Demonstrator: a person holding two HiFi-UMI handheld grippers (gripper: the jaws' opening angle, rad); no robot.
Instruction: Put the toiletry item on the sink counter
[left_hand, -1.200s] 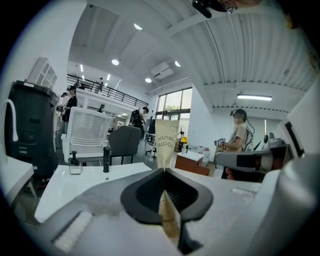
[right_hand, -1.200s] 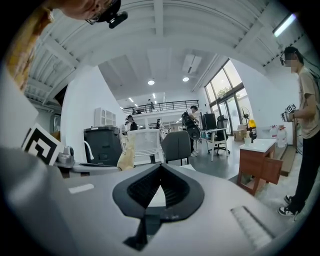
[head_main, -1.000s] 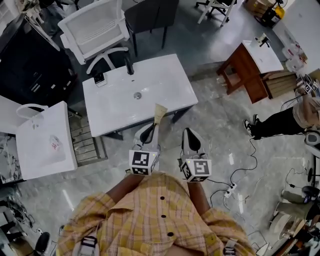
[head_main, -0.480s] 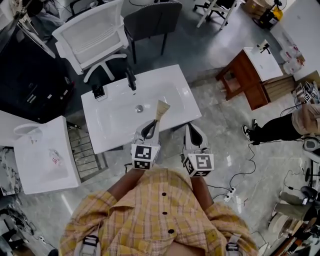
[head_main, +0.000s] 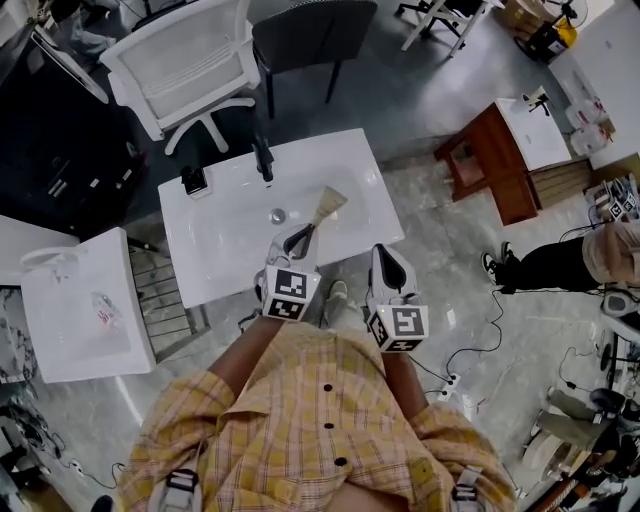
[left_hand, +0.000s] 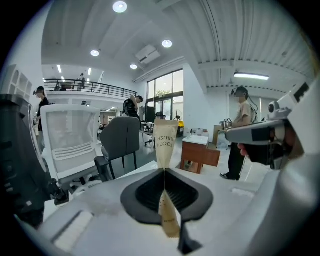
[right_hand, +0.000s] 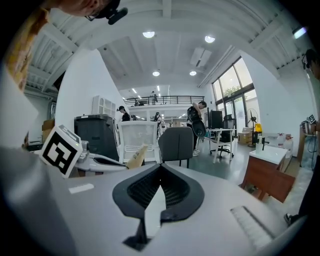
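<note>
My left gripper (head_main: 303, 235) is shut on a tan paper toothbrush packet (head_main: 325, 206), which sticks out over the front part of the white sink counter (head_main: 345, 160). In the left gripper view the packet (left_hand: 166, 145) stands upright, pinched between the closed jaws of the gripper (left_hand: 164, 172). My right gripper (head_main: 384, 257) hangs shut and empty over the floor, just off the counter's front right corner. In the right gripper view its jaws meet at the tips (right_hand: 160, 167), with the left gripper and the packet (right_hand: 136, 156) to the left.
A black faucet (head_main: 262, 158) stands at the counter's back edge and a dark object (head_main: 192, 181) lies at its back left. A white chair (head_main: 180, 70) and a dark chair (head_main: 305, 30) stand behind. Another white basin (head_main: 80, 305) is left; a wooden cabinet (head_main: 495, 160) is right.
The counter has drawn nearer and both grippers have moved forward. The packet, held the whole time, now reaches over the basin's front part rather than its front edge.
</note>
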